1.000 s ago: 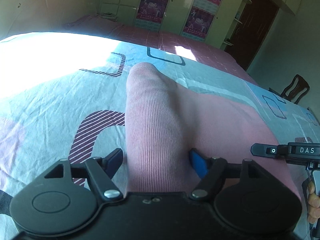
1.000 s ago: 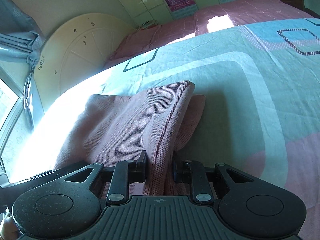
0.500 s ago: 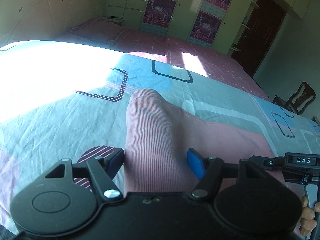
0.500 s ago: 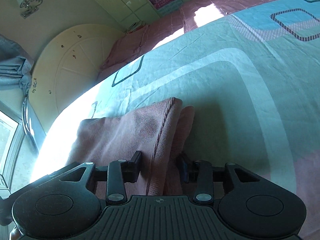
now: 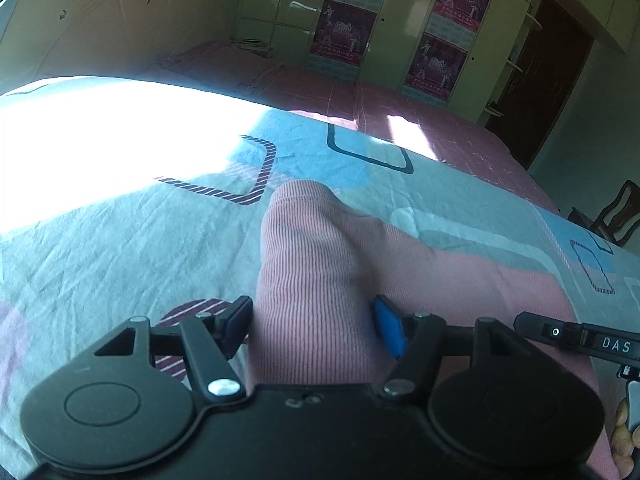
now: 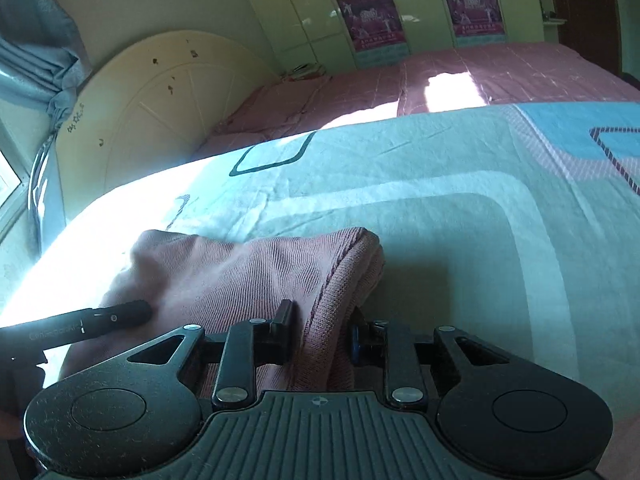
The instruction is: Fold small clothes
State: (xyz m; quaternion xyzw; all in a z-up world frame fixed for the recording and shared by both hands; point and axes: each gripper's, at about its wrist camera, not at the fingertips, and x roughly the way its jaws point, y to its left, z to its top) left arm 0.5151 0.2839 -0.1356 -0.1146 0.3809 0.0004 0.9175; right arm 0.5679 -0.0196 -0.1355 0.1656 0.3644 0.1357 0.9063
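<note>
A pink ribbed knit garment (image 5: pixel 316 264) lies folded on the patterned bedsheet (image 5: pixel 120 248). My left gripper (image 5: pixel 312 320) has its jaws wide apart with a thick fold of the garment between them; the blue pads (image 5: pixel 390 328) stand at the fabric's sides. My right gripper (image 6: pixel 322 328) also straddles the garment's stitched edge (image 6: pixel 280 268), jaws partly apart, fabric bunched between them. The other gripper's tip shows in each view, at the right edge of the left wrist view (image 5: pixel 580 340) and at the left of the right wrist view (image 6: pixel 92 322).
The sheet covers a wide bed with a pink quilt (image 5: pixel 360 100) beyond it. A cream headboard (image 6: pixel 160 104) stands at the left. Wardrobe doors with posters (image 5: pixel 348 32) and a dark door (image 5: pixel 552 76) line the back wall. A wooden chair (image 5: pixel 612 216) stands at the right.
Both grippers have drawn back toward me along the garment and their jaws have opened wider. The garment's far end has settled lower on the sheet.
</note>
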